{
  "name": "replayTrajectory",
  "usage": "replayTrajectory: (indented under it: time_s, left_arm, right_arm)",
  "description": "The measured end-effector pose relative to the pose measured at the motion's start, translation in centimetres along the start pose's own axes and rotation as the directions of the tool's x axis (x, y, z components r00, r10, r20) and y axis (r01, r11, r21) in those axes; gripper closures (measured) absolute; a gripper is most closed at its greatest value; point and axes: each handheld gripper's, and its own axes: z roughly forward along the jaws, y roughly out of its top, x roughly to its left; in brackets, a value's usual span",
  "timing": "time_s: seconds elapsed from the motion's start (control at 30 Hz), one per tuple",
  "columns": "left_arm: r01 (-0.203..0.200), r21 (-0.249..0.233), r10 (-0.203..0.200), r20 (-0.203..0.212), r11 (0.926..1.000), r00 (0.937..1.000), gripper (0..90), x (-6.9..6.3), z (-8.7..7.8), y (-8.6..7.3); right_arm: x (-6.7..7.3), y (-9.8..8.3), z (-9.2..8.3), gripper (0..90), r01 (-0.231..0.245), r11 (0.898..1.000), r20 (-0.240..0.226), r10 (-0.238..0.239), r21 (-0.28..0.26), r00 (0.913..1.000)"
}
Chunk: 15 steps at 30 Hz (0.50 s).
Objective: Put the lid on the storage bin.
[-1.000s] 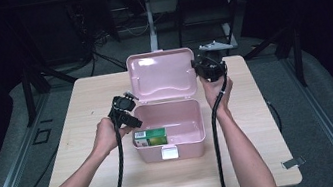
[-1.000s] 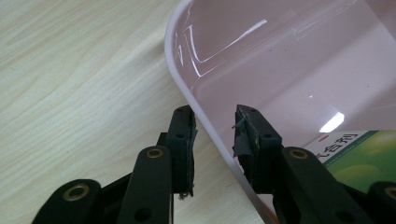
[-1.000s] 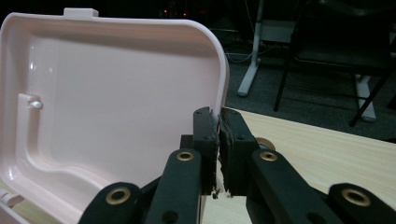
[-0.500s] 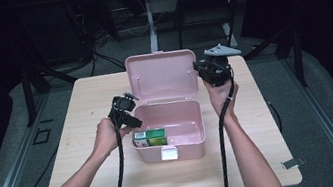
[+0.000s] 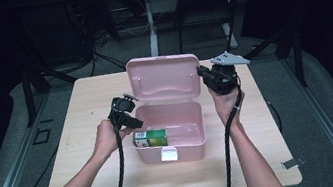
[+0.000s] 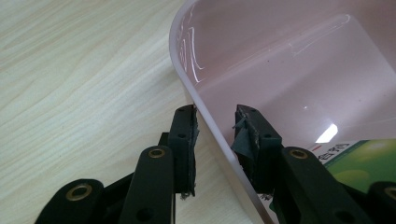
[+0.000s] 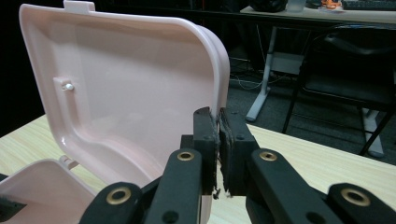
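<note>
High view puts your pink plastic box (image 5: 180, 127) mid-worktop (image 5: 81, 112), its glossy round-cornered lid (image 5: 164, 78) standing upright. Your left gripper (image 5: 125, 114) has its jaws clamped on the box's left wall — left gripper view shows one pad outside, one inside, and pale wood grain beside. Your right gripper (image 5: 220, 77) pinches the lid's right edge, jaws nearly together. A green carton (image 5: 150, 137) lies inside.
</note>
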Motion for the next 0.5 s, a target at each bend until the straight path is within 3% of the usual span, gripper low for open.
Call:
replayTrajectory:
  time_s: [0.3, 0.5]
  left_arm:
    - [0.004, -0.038, -0.003, 0.028, 0.9993, 0.9996, 66.9, 0.2, -1.0, -0.5]
    - [0.015, -0.065, -0.012, 0.048, 0.9977, 0.9988, 55.3, 0.6, -2.2, -1.0]
  right_arm:
    - [0.6, -0.4, -1.1, 86.2, 0.018, 1.0, -0.012, -0.018, -0.024, 0.9998]
    - [0.7, -0.7, -1.6, 86.3, 0.025, 0.999, -0.018, -0.025, -0.027, 0.9995]
